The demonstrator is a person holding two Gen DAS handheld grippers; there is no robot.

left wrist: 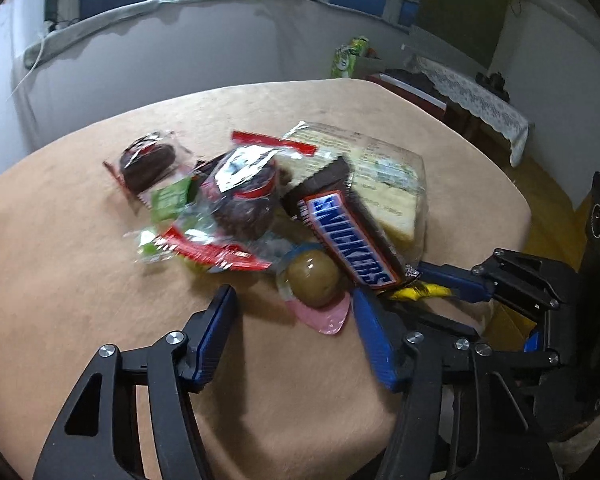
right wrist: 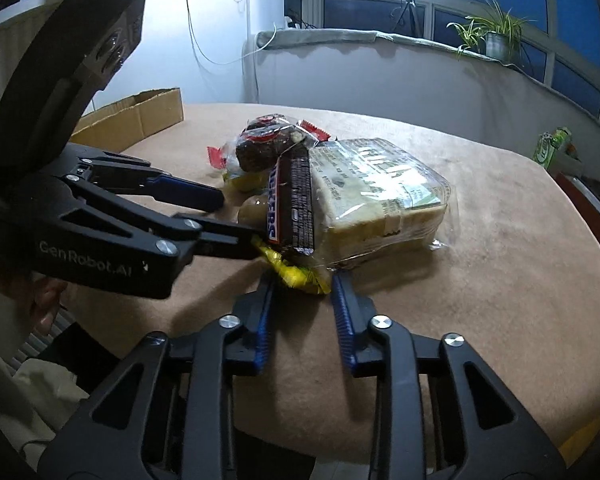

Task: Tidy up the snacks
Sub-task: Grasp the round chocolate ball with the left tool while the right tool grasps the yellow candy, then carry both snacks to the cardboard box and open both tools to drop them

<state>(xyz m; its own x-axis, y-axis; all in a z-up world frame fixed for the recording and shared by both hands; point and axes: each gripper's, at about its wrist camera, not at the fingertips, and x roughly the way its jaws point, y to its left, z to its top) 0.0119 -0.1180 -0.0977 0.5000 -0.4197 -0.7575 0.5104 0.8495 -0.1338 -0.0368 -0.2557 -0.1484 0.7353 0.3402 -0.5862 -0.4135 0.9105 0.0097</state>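
Snickers bar (left wrist: 346, 236) leans on bread pack (left wrist: 384, 176); wrapped cakes (left wrist: 244, 196) left; cardboard box (right wrist: 140, 114) at table (left wrist: 80, 312) edge.

Ahead of the left gripper's (left wrist: 294, 300) jaws, the clear-wrapped cake (left wrist: 242, 200) and green packet (left wrist: 170, 200) are smeared by motion blur, their print unreadable. The yellow wrapper (right wrist: 296, 274) between the right gripper's (right wrist: 304, 284) jaws lies half hidden under the Snickers bar (right wrist: 294, 204) (its name is cut to a few letters). The cardboard box (right wrist: 140, 116) runs behind the left gripper's body.
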